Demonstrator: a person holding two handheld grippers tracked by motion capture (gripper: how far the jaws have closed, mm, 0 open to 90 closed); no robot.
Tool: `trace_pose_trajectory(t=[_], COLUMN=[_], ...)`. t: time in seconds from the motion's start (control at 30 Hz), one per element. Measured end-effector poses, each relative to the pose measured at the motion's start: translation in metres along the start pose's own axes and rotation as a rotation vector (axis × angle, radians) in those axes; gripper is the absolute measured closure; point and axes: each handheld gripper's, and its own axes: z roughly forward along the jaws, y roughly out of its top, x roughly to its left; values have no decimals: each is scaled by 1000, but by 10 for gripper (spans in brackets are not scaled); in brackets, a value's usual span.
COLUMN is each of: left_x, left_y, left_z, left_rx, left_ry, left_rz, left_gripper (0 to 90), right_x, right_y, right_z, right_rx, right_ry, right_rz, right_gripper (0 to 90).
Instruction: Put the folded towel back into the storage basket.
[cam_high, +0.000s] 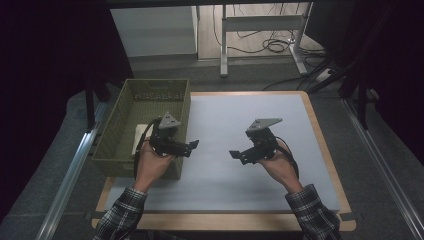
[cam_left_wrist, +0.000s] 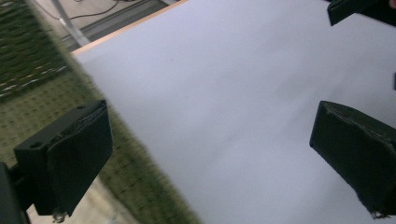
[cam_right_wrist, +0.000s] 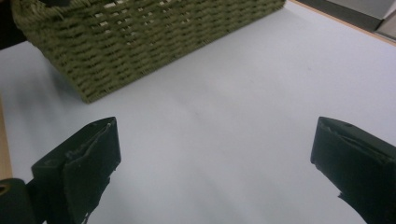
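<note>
I held both grippers wide open and empty, left gripper (cam_high: 194, 146) beside the olive woven basket (cam_high: 120, 137); approaching its white contents (cam_high: 139, 134) slowly seemed wisest.

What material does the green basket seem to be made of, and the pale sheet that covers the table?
The basket looks woven from olive-green fibre, perhaps paper cord or seagrass: ribbed horizontal rows show on its wall, with small gaps near the rim. Its finish is matte. The sheet looks like smooth matte paper or thin plastic, pale grey-blue, flat, without shine or texture; which of the two I cannot tell. A wood-coloured table edge borders it.
</note>
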Motion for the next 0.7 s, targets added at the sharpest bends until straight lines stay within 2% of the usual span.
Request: trace_pose_trajectory(t=[0.07,0.13,0.17,0.2,0.27,0.3,0.33,0.37,0.4,0.47,0.57,0.63,0.7], left_x=[-10,-14,-18,-26,-33,-33,-41,-41,-49,-54,-68,-71,-81], left_y=[2,3,4,6,8,8,10,10,11,11,7,6,0], left_z=[3,4,6,9,13,13,17,17,21,24,32,33,40], left_rx=[-22,-27,-32,-42,-52,-52,-52,-52,-53,-49,-52,-50,-48], left_ry=[-29,-34,-40,-46,-44,-44,-60,-60,-69,-77,-109,-111,-122], left_rz=[-10,-7,-5,-1,5,5,7,7,19,27,31,36,50], left_gripper=[0,0,0,0,0,0,0,0,0,0,0,0,0], right_x=[-4,-6,-6,-9,-12,-13,-14,-15,-16,-17,-21,-22,-24], right_y=[-10,-17,-17,-23,-29,-32,-35,-39,-42,-44,-56,-59,-67], right_z=[-11,-18,-18,-25,-32,-36,-39,-42,-46,-48,-58,-60,-63], right_rx=[-5,-3,-3,-8,-15,-16,-17,-18,-16,-17,-25,-23,-21], right_ry=[-11,-22,-22,-36,-44,-51,-57,-63,-69,-75,-89,-90,-100], right_rz=[8,16,16,21,30,34,35,37,38,38,57,60,68], right_gripper=[16,16,16,16,16,17,16,16,17,16,17,17,17])
